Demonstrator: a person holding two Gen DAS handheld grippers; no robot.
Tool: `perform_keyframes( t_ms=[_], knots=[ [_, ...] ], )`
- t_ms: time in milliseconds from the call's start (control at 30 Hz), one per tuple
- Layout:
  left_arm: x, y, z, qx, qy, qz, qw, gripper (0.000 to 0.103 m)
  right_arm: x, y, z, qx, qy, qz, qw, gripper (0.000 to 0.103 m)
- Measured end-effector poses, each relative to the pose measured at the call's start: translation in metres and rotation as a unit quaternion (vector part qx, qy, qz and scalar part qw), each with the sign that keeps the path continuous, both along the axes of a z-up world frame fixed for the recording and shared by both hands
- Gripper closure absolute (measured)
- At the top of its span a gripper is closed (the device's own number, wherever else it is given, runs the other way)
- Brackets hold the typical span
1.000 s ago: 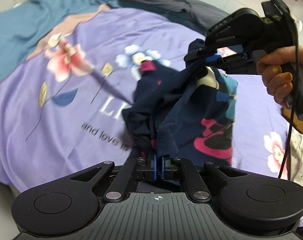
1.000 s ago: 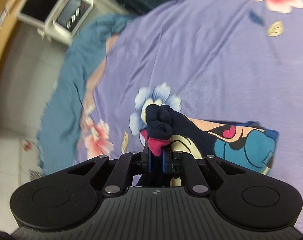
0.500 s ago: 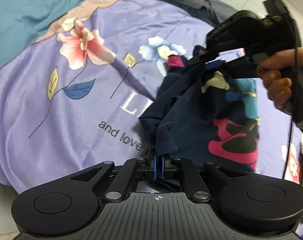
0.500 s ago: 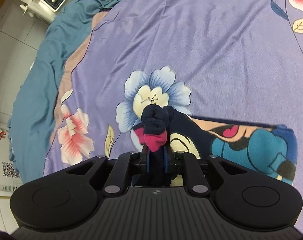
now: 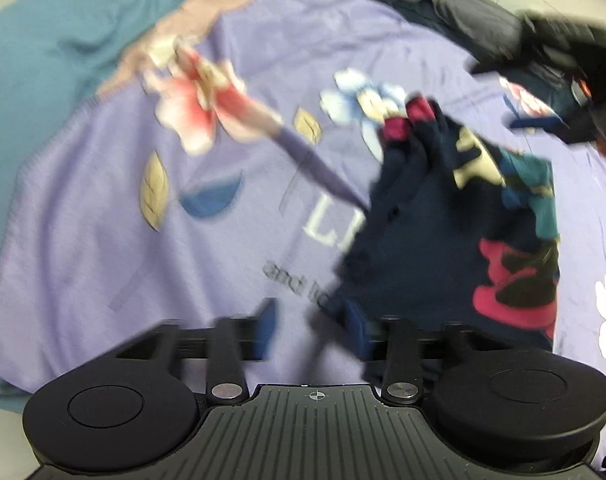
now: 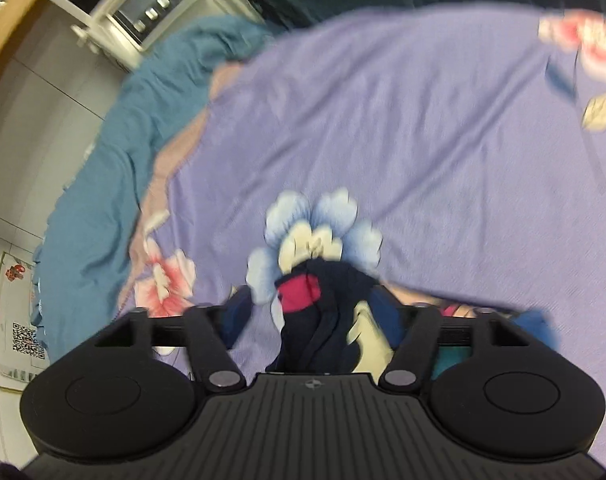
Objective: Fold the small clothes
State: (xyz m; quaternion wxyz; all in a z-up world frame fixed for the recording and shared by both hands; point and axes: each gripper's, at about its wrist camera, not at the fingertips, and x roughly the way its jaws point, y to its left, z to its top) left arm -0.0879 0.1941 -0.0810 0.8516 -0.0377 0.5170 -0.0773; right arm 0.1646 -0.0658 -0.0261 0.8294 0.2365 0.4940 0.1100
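Two pairs of tongs stand over one small garment, both spread and pinching nothing. At left, the left tongs (image 5: 311,332) hang with jaws wide apart above the purple floral bedspread (image 5: 103,220), whose teal border (image 5: 55,32) lies farther left; the near edge of the garment (image 5: 431,248), a dark navy piece with a red, cream and teal print, lies just beside the right-hand finger. It rests on the bed, loosely bunched, its red-trimmed end (image 5: 403,120) next to the printed blue flower (image 5: 359,92). At right, the right tongs (image 6: 315,316) stand open astride that same bunched end, the cloth lying between the fingers but ungripped. Judged from its drape, the fabric is light, limp and thin, neither slippery nor fragile. Best holds would be hem corners or the red-trimmed edge, pinched through a single layer where possible.
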Motion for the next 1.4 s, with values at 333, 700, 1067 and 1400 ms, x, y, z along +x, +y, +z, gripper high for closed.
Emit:
perform_keyframes(
  t_ms=[333,700,1067,1400],
  knots=[
    [0.049,-0.059,0.009,-0.019,-0.07,-0.094,0.993,0.0,-0.061,-0.075,-0.017,-0.102,0.047,-0.045,0.993,0.016],
    [0.142,-0.105,-0.041,0.041,-0.033,-0.097,0.9939,0.0,-0.074,-0.093,-0.046,-0.036,0.05,-0.124,0.99,0.017],
    [0.093,-0.098,0.02,0.092,-0.013,-0.152,0.984,0.0,-0.081,-0.083,-0.019,-0.103,0.089,-0.062,0.989,0.008],
    [0.022,-0.097,0.039,0.146,0.075,-0.149,0.9751,0.0,-0.118,-0.034,0.027,-0.161,0.064,0.083,0.981,0.002]
  ],
)
